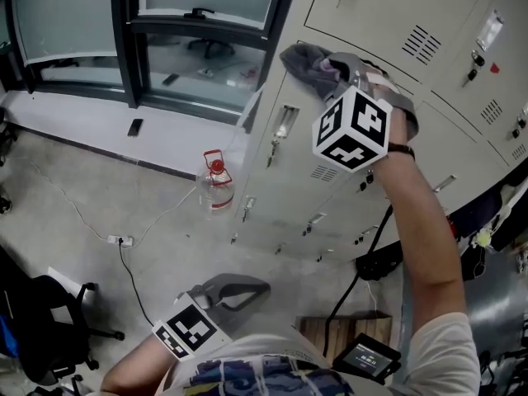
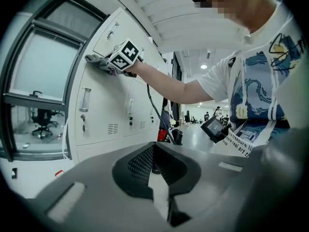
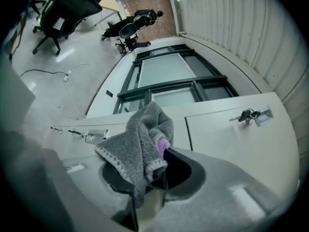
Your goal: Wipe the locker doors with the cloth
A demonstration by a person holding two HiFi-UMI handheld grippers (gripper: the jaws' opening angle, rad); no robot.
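Observation:
My right gripper (image 1: 337, 71) is raised to the grey lockers (image 1: 371, 23) and is shut on a grey cloth (image 1: 307, 58), which is bunched against an upper locker door. In the right gripper view the cloth (image 3: 139, 144) hangs folded out of the gripper (image 3: 155, 166), with a locker door (image 3: 231, 139) just behind it. My left gripper (image 1: 247, 288) hangs low by my body, away from the lockers. The left gripper view has that gripper (image 2: 155, 167) shut with nothing in it, and the cloth (image 2: 99, 60) held on a locker door (image 2: 104, 105) up at the left.
A water bottle with a red cap (image 1: 217, 184) stands on the floor at the foot of the lockers. A power strip (image 1: 120, 240) with its cable lies nearby, and an office chair (image 1: 49, 324) stands at the lower left. Keys (image 3: 247, 114) hang in one door's lock. A dark-framed window (image 1: 128, 48) adjoins the lockers.

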